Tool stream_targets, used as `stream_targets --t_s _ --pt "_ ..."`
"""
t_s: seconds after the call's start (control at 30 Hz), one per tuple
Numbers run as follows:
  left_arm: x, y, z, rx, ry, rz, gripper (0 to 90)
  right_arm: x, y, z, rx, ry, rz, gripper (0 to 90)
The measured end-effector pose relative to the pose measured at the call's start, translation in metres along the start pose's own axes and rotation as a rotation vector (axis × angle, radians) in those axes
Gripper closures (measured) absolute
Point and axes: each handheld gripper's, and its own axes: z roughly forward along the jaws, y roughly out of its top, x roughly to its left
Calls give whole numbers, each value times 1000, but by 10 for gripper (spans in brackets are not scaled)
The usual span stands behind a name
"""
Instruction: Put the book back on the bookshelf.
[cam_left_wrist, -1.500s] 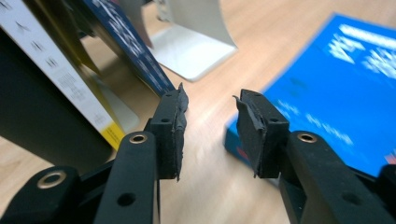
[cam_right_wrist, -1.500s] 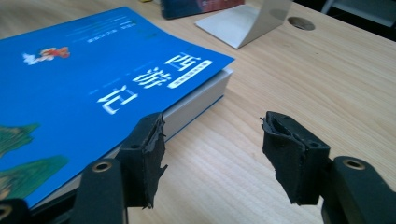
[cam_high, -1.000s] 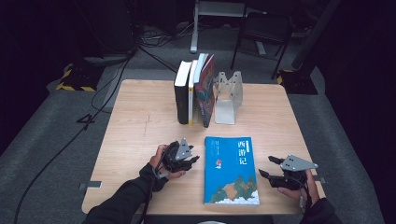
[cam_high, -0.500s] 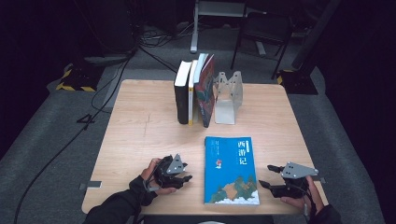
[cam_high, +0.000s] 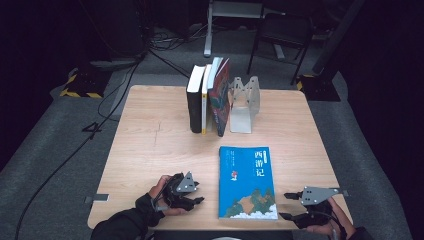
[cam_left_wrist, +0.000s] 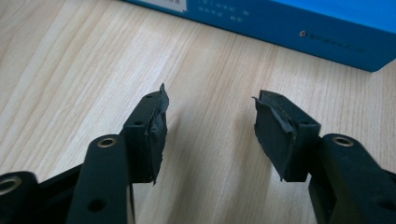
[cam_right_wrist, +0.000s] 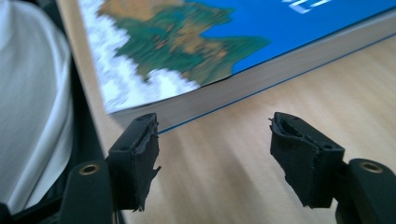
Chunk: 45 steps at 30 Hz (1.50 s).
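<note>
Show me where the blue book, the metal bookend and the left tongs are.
blue book (cam_high: 247, 182), high view, middle of its cover.
metal bookend (cam_high: 243, 102), high view, its upright plate.
left tongs (cam_left_wrist: 210, 123), left gripper view, midway between the tips.

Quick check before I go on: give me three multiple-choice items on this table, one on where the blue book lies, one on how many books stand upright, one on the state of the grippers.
1. Where does the blue book lie?
A. flat between the two grippers
B. upright against the bookend
C. on the floor

2. How many books stand upright by the bookend?
A. one
B. three
C. six

3. How are the left gripper and right gripper?
A. both shut on the blue book
B. left open, right shut on the bookend
C. both open, nothing between the jaws

Answers: 1 A, the high view shows it flat on the table with a gripper at each side. 2 B, three spines stand side by side in the upright books. 3 C, each gripper view shows bare wood between separated pads; the left jaws have just been opening.
</note>
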Motion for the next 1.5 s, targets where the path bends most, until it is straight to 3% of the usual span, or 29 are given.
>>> stream_targets --t_s 0.13,0.23,0.4,0.5,0.63,0.77,1.1,1.5 --pt "3 -1 2 -9 -19 -22 404 5 2 8 34 32 -39 341" --pt "3 -2 3 -15 -11 -48 354 5 1 8 33 34 -36 339" --pt "1 -1 2 0 -16 -36 328 4 0 9 29 43 -30 336" --pt "-4 0 3 11 -21 -32 297 4 3 10 -5 45 -16 337" --pt "-14 2 2 32 -41 -28 235 5 6 10 -35 30 -14 334" --pt "-26 6 6 45 -57 4 208 4 5 9 -16 24 -40 331" --pt "-44 18 19 36 -86 33 167 2 5 7 -46 -7 -24 321" --pt "-51 28 31 22 -71 26 121 1 11 5 -114 -49 -8 288"
